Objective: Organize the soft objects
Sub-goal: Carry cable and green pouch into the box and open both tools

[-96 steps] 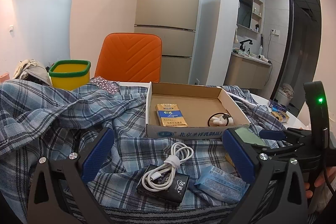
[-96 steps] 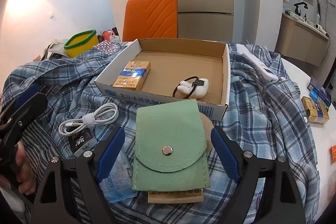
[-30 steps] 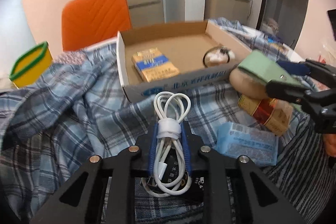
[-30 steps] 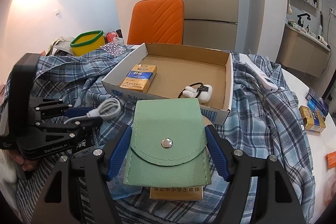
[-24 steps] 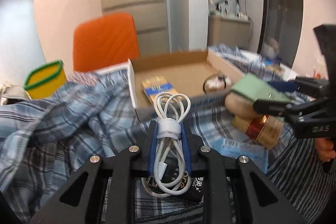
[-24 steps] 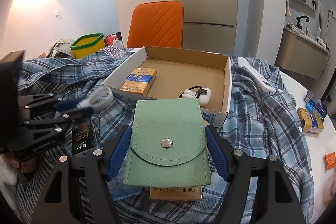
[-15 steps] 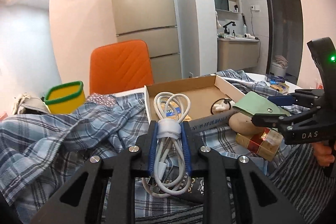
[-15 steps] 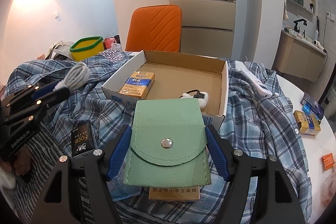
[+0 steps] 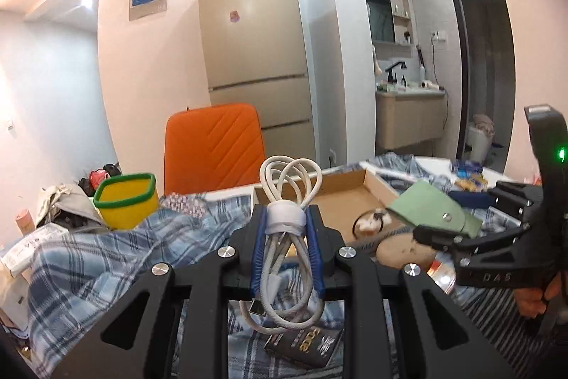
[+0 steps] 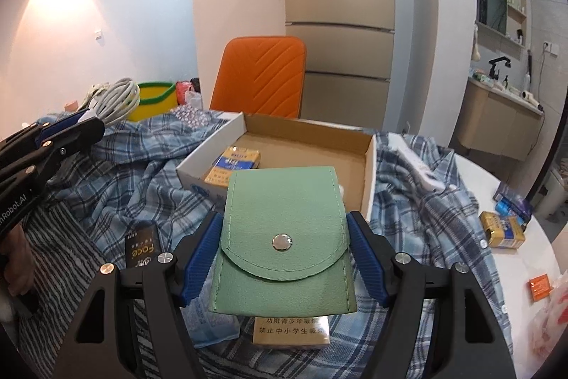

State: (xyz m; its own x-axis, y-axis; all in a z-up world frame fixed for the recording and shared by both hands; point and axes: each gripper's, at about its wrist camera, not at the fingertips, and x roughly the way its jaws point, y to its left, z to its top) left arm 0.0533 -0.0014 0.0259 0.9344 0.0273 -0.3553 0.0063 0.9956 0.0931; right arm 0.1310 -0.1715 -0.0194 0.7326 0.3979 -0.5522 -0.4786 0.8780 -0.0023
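My left gripper (image 9: pixel 286 229) is shut on a coiled white cable (image 9: pixel 284 237) and holds it lifted above the plaid cloth; the cable also shows in the right wrist view (image 10: pixel 117 98). My right gripper (image 10: pixel 284 258) is shut on a green snap pouch (image 10: pixel 284 237), held up in front of the open cardboard box (image 10: pixel 369 166). The pouch also shows at the right of the left wrist view (image 9: pixel 426 212). The box holds a yellow-blue pack (image 10: pixel 230 166) and a small white item with a black band (image 9: pixel 372 222).
A blue plaid cloth (image 10: pixel 124 173) covers the table. On it lie a black pack (image 10: pixel 142 247), a blue tissue pack (image 10: pixel 209 322) and a gold carton (image 10: pixel 291 333). A yellow bin (image 9: pixel 127 201) and an orange chair (image 9: pixel 213 148) stand behind. Small boxes (image 10: pixel 500 229) lie at right.
My left gripper closed on the cable and lifted it off the black pack. My right gripper closed on the green pouch and raised it a little.
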